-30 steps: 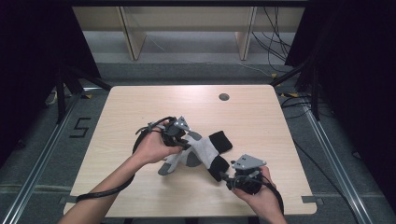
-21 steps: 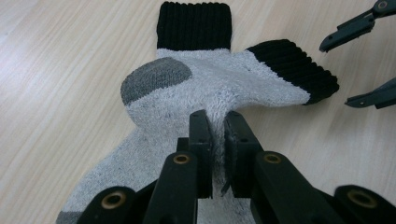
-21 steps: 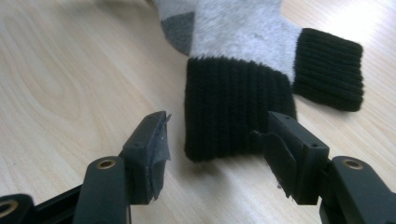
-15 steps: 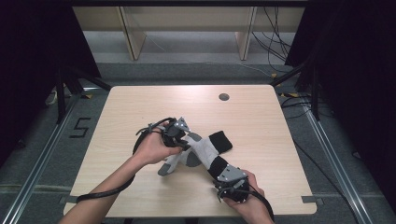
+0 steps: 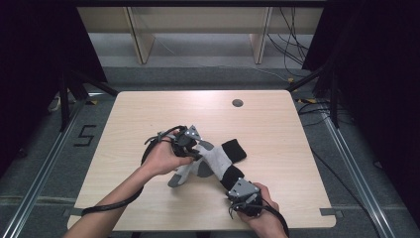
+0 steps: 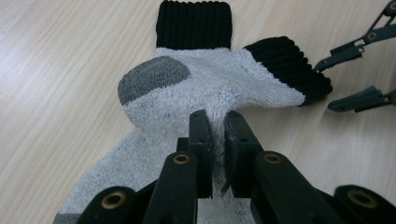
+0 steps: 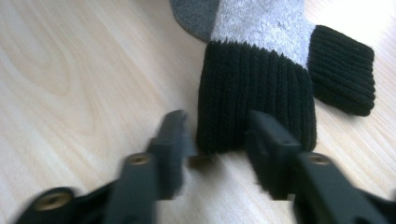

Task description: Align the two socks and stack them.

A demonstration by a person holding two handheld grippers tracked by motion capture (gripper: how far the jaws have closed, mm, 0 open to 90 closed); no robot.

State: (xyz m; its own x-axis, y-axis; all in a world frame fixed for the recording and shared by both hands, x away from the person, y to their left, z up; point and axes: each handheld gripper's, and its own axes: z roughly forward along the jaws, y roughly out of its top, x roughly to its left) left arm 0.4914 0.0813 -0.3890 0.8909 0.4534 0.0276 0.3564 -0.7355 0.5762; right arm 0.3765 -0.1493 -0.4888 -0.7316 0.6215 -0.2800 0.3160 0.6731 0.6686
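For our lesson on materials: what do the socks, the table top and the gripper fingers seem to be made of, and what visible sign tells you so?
Socks: soft knit fabric, with a fuzzy grey looped pile and black ribbed cuffs.
Table top: pale wood or wood-look laminate, smooth and matt, with grain lines; which of the two cannot be told.
Left gripper fingers: matt black, hard-edged, probably plastic, with brass-coloured pivots.

I see two socks point(image 5: 214, 159) lying crossed mid-bench point(image 5: 277, 129), my left gripper point(image 5: 194, 148) on their left side, my right gripper point(image 5: 237, 191) at the nearer cuff point(image 7: 254, 102).
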